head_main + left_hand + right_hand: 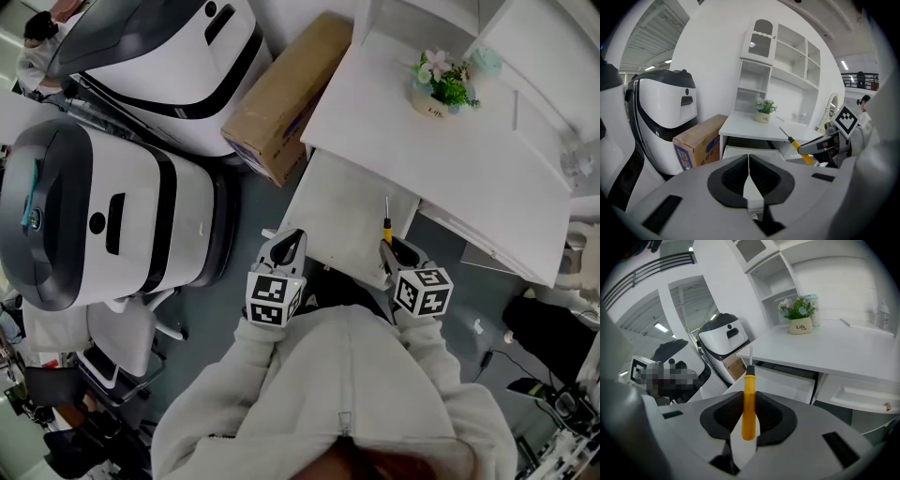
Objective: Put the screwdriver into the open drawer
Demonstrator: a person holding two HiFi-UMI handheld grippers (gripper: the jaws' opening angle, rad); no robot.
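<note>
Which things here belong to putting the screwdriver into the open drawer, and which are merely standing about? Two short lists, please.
For the job:
screwdriver
right gripper, holding it
open drawer

Standing about:
flower pot
cardboard box
white machine
left gripper, shut, empty

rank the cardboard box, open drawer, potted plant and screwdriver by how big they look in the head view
1. cardboard box and open drawer: they look much alike, too close to rank
2. potted plant
3. screwdriver: thin, and only partly in view
</note>
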